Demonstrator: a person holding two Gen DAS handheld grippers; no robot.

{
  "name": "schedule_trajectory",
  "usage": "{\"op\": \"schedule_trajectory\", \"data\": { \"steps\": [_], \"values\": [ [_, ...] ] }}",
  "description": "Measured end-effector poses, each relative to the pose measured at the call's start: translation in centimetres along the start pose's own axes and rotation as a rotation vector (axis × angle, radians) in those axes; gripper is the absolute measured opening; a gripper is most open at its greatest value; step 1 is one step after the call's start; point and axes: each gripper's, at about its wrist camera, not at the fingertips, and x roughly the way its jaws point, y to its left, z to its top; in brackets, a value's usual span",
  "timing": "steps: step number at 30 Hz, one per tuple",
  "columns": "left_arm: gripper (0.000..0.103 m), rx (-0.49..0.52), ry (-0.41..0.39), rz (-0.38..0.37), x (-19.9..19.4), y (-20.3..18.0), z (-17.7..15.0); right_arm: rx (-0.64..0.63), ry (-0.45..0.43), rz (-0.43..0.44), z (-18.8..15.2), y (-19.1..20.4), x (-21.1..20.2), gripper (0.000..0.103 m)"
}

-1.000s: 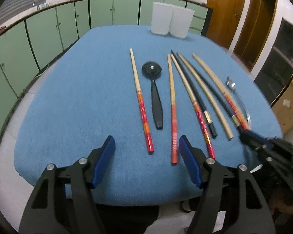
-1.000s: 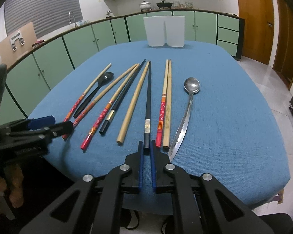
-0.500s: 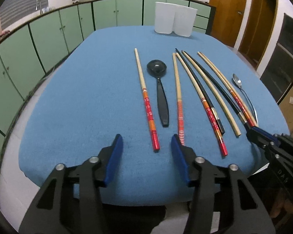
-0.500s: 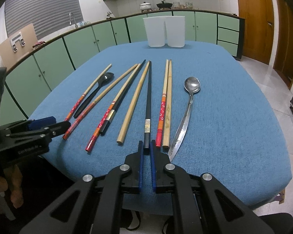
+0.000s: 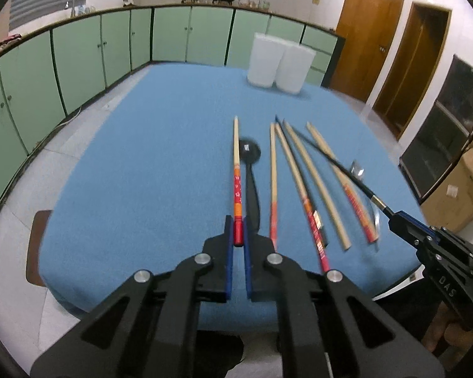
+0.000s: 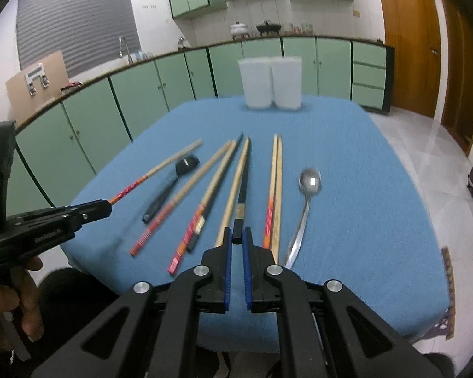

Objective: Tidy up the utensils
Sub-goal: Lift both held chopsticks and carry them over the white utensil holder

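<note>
Chopstick [image 5: 237, 189] end pinched btw L hand-held gripper [image 5: 237, 236] jaws.

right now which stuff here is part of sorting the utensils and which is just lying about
Part of the job: red-ended chopstick in left gripper, black chopstick in right gripper, black spoon, metal spoon, white containers.

Lying about: pots, cardboard box.

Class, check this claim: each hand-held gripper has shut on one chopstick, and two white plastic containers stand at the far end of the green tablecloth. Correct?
Not quite: the tablecloth is blue, not green, as the right wrist view shows; green belongs to the cabinets. The left hand-held gripper holds a red-ended wooden chopstick, the right hand-held gripper a black chopstick, and the white plastic containers stand far off.
</note>
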Motion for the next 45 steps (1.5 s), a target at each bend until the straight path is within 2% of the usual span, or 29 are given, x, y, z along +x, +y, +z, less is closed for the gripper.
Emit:
{"op": "schedule_trajectory", "data": {
  "steps": [7, 12, 26, 37, 45],
  "values": [
    [0.005, 0.000, -0.073, -0.017, -4.1, 0.4, 3.9, -0.036, -0.093, 0.008, 5.9, 0.1, -2.3, 0.007],
    [0.005, 0.012, -0.134, -0.021, -6.0, 0.8, 7.1, -0.065, -0.101, 0.018, 9.8, -0.3, -1.4, 0.007],
    [0.005, 0.074, -0.147, -0.073, -4.0, 0.7, 17.1, -0.144, -0.004, 0.071, 20.0, -0.1, 4.1, 0.007],
    [0.005, 0.118, -0.145, -0.115, -1.8, -0.5, 22.3, -0.199, 0.057, 0.074, 25.9, 0.7, 5.8, 0.006],
    [0.005, 0.160, -0.201, -0.131, -1.9, -3.2, 28.1, -0.210, 0.005, 0.036, 31.0, 0.0, 4.5, 0.006]
  ]
}}
